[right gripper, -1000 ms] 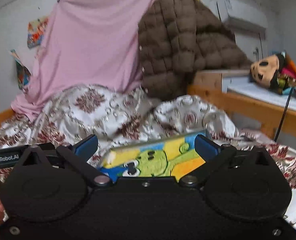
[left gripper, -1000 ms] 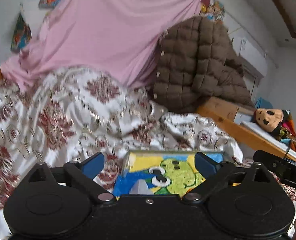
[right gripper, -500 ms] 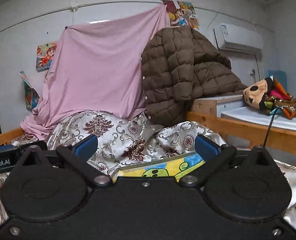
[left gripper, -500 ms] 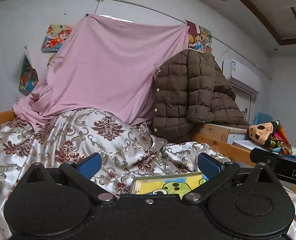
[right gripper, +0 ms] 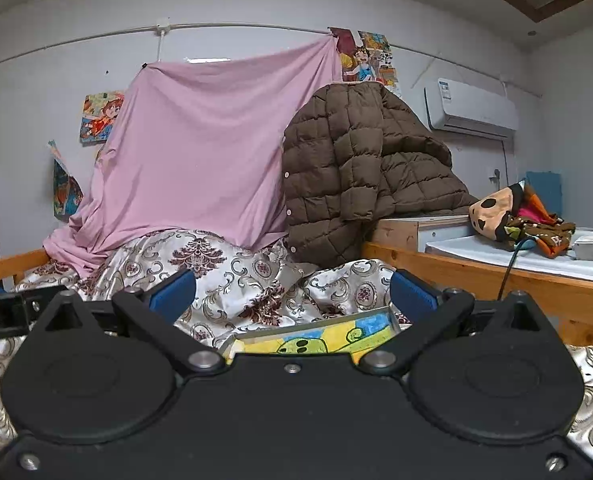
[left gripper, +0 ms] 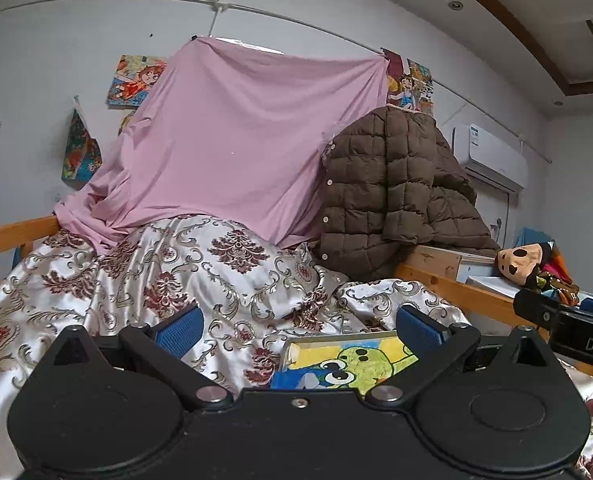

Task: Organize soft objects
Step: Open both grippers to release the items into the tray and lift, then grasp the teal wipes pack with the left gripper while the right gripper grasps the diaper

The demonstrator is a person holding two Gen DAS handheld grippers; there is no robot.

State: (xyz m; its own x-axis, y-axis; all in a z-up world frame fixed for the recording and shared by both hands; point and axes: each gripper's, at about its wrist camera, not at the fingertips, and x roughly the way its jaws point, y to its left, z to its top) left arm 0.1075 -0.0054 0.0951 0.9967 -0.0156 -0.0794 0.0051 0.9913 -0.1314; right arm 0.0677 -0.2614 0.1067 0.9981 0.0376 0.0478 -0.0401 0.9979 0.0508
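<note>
Both cameras sit low over the bed, each looking forward between its own spread fingers toward the far wall, the left wrist view a touch further left. They share nearly the whole scene: the patterned quilt point(left gripper: 176, 272) close in front, the pink sheet point(left gripper: 232, 144) and brown puffer jacket point(right gripper: 356, 168) behind. The right view (angled slightly rightward) takes in more of the wooden shelf point(right gripper: 496, 276).

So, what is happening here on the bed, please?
A person holds two grippers over a bed. The left gripper and the right gripper are both open and hold nothing. Below them a cartoon picture board lies on the patterned satin quilt. A brown puffer jacket and pink sheet sit behind, untouched.
</note>
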